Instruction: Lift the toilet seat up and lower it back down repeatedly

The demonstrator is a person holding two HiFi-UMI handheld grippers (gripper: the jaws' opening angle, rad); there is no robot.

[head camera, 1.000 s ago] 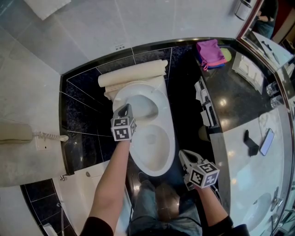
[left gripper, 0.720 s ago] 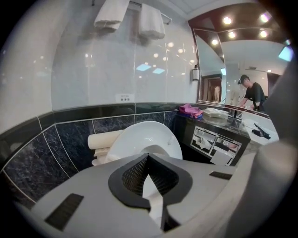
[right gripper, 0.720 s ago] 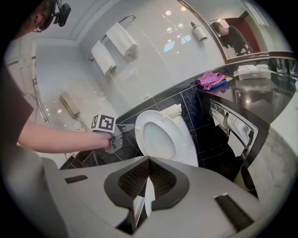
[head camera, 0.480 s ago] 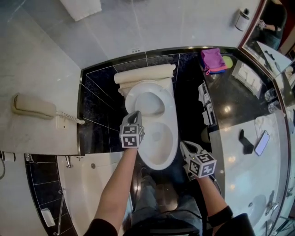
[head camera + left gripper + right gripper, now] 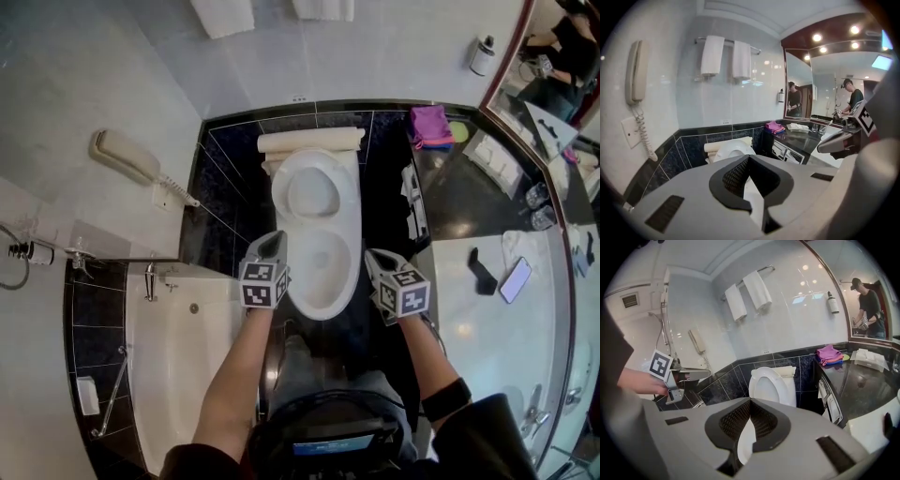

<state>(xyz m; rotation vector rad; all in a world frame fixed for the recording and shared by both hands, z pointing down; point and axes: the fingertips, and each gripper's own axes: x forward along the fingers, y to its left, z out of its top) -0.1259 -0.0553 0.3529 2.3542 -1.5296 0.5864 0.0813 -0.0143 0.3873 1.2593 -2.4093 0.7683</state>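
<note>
The white toilet [image 5: 323,272] stands against the black tiled wall. Its seat [image 5: 314,190] is raised and leans back on the tank; it shows upright in the right gripper view as well [image 5: 765,383] and in the left gripper view [image 5: 733,150]. My left gripper [image 5: 272,244] hangs in the air beside the bowl's front left, shut and holding nothing, clear of the seat. My right gripper [image 5: 373,255] hovers at the bowl's front right, also shut and empty. Their jaws meet at the tips in both gripper views [image 5: 749,158] [image 5: 750,400].
A bathtub [image 5: 178,356] lies at the left and a wall phone [image 5: 127,155] hangs above it. At the right runs a dark counter [image 5: 469,206] with a pink cloth [image 5: 429,122] and a smartphone [image 5: 515,279]. Towels [image 5: 723,55] hang over the tank.
The left gripper has drawn back from the seat's left rim to beside the bowl's front. Both grippers have come up towards the camera, and the view now takes in more of the room.
</note>
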